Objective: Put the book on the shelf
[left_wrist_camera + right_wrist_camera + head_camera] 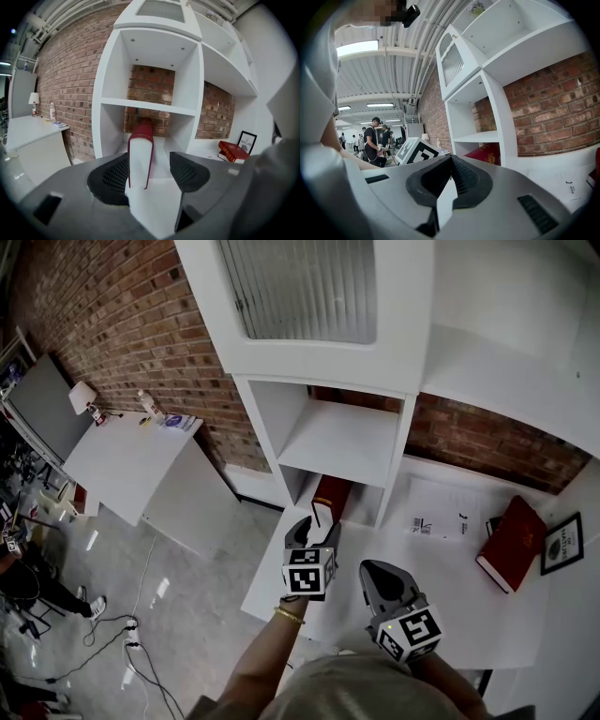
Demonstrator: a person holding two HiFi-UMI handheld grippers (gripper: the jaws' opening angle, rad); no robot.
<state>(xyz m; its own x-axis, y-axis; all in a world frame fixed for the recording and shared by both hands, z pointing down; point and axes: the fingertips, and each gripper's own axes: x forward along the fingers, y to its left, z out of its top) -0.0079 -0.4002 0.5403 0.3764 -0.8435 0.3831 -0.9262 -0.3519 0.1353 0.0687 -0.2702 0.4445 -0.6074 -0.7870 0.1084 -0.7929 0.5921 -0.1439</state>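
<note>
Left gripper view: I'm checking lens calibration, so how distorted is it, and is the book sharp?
Left gripper view: strong fisheye, shelf uprights bow, corners go black; the book is sharp. Right gripper view: same bowing, ceiling light glares. Head view: milder bending, even light.
</note>
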